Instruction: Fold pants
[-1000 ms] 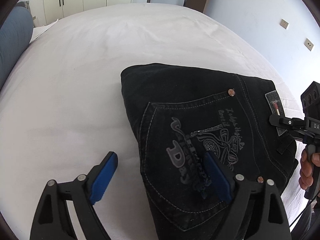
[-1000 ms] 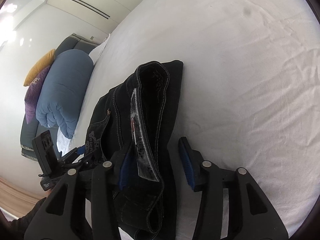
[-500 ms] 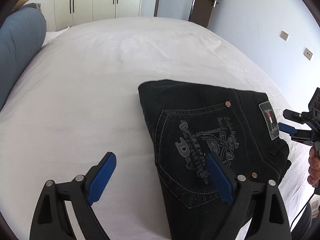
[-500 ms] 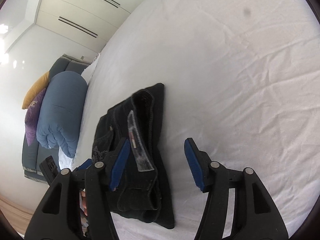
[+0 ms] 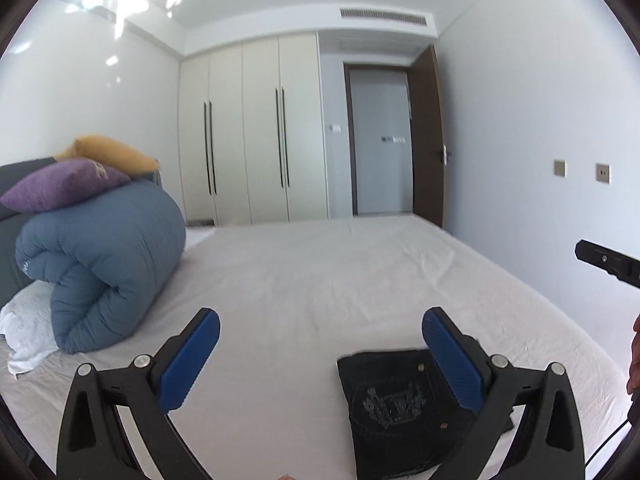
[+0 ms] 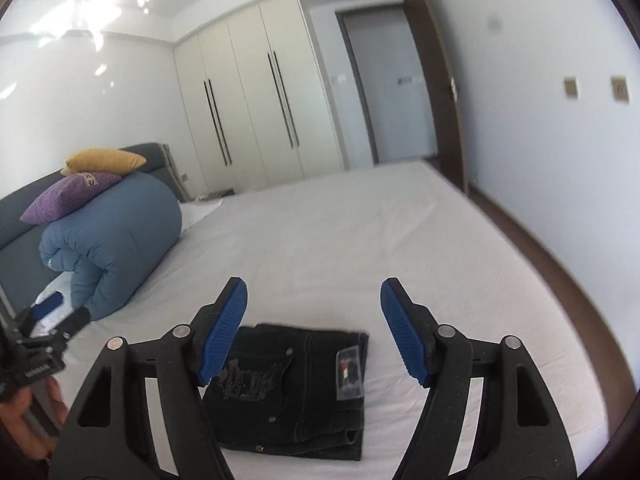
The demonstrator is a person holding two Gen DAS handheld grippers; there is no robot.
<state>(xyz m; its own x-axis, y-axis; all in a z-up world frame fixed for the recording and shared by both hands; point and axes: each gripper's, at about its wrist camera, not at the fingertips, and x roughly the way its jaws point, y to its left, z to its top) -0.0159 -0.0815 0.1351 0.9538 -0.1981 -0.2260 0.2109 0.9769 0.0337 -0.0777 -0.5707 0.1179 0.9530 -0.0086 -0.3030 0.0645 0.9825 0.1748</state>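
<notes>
The left gripper (image 5: 320,352) at the frame's bottom hangs with its 2 blue pads wide apart, gripping nothing. The right gripper (image 6: 314,320) does likewise, jaws spread. Below them, low in both frames, the folded black pants (image 6: 296,384) lie flat on the white bed (image 6: 320,232). At mid left sits a rolled blue duvet (image 5: 104,264); wardrobes (image 5: 248,132) stand behind.

Legible text: none. Folded black pants (image 6: 288,392), back pocket: pale embroidered lettering and emblem (image 6: 244,382), too blurred to read. Waistband patch (image 6: 350,374): red-and-white mark, illegible. Purple cushion (image 6: 72,196): small printed motif, unreadable. Blue rolled duvet (image 5: 100,264): small white mark near its end, unreadable.
</notes>
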